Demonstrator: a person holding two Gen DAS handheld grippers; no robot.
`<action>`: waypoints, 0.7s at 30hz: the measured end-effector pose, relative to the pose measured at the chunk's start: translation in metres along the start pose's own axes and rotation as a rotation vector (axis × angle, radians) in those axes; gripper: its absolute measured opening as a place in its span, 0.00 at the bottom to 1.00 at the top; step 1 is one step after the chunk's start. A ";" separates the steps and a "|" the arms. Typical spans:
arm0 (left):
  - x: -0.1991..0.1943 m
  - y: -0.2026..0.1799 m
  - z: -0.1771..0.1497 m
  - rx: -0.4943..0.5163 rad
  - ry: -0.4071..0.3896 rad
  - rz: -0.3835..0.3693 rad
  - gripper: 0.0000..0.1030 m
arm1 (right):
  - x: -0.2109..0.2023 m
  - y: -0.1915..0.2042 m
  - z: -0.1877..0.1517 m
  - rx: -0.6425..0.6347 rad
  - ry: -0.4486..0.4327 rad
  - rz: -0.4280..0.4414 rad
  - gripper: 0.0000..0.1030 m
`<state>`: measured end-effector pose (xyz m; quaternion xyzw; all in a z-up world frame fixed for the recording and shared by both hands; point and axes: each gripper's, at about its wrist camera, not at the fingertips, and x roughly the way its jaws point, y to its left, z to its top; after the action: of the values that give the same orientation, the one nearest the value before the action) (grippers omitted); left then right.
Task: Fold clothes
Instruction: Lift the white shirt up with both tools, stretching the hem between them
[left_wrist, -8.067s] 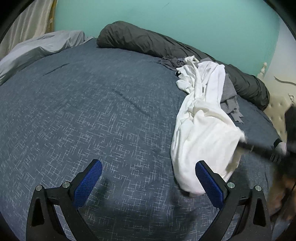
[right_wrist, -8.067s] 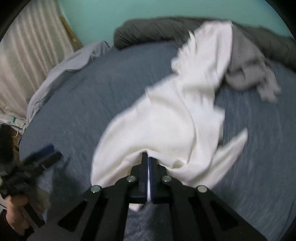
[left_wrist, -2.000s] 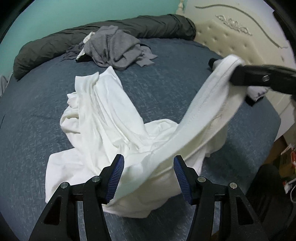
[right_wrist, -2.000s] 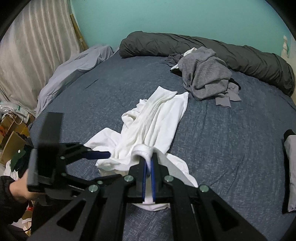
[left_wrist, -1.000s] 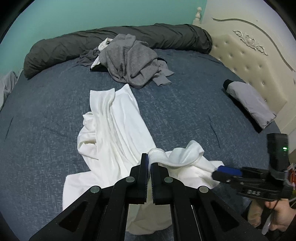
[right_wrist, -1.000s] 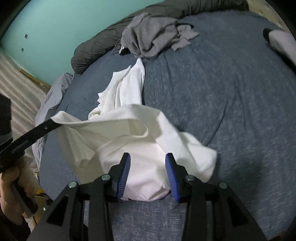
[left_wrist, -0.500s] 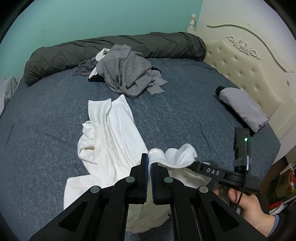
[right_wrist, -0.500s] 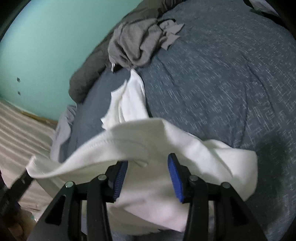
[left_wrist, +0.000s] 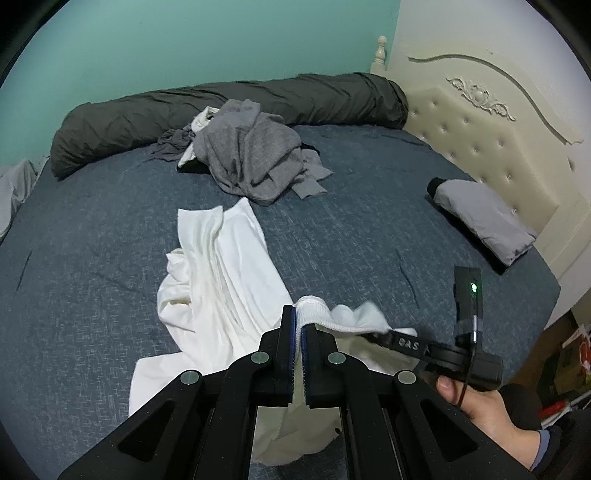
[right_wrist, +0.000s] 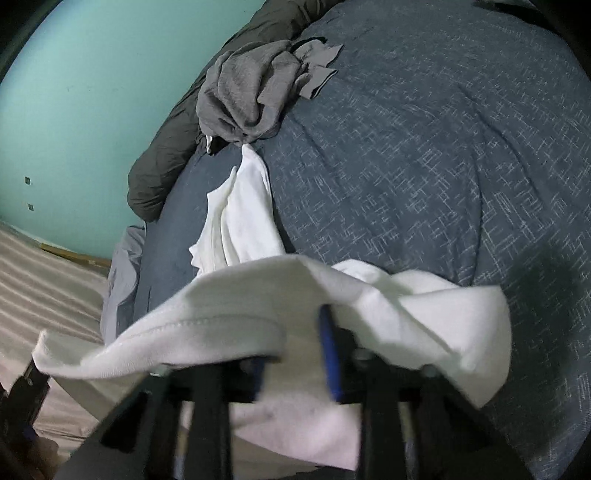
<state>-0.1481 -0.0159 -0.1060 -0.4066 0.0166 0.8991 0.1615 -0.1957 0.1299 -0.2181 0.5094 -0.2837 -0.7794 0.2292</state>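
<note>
Left wrist view: left tool (left_wrist: 297, 325) pressed together, pinching the ribbed hem of the white shirt (left_wrist: 229, 273). Rest of the shirt lies rumpled on the dark blue bed (left_wrist: 92, 229), running from the tool toward a heap of grey clothes (left_wrist: 255, 162) near a rolled dark duvet (left_wrist: 221, 103) along the teal wall. Right tool (left_wrist: 373, 332) reaches in from the right, held by a hand (left_wrist: 480, 406); its tip sits at the same raised band of white cloth, its finger gap hidden by the fabric. Folded grey garment (left_wrist: 484, 218) rests by the cream tufted headboard (left_wrist: 491, 122), well apart from the shirt.

Right wrist view: blurred. Right tool (right_wrist: 295, 350) fingers stand spread, blue pads (right_wrist: 328, 354) apart, with the white shirt (right_wrist: 258, 314) draped over and between them; not pinched. A stitched hem stretches leftward to the left tool (right_wrist: 29, 380), at the frame edge. A strip of shirt trails up the bed (right_wrist: 443, 166) to the grey clothes (right_wrist: 251, 92).
</note>
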 end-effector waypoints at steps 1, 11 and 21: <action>-0.003 0.001 0.001 -0.002 -0.008 0.008 0.02 | -0.006 0.003 0.002 -0.027 -0.009 -0.005 0.04; -0.069 0.008 0.039 0.001 -0.134 0.096 0.02 | -0.112 0.067 0.044 -0.391 -0.142 -0.045 0.03; -0.214 -0.026 0.135 0.036 -0.367 0.137 0.02 | -0.286 0.208 0.094 -0.738 -0.343 -0.083 0.03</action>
<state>-0.1060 -0.0286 0.1443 -0.2308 0.0303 0.9666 0.1076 -0.1609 0.1814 0.1421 0.2665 0.0019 -0.9111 0.3145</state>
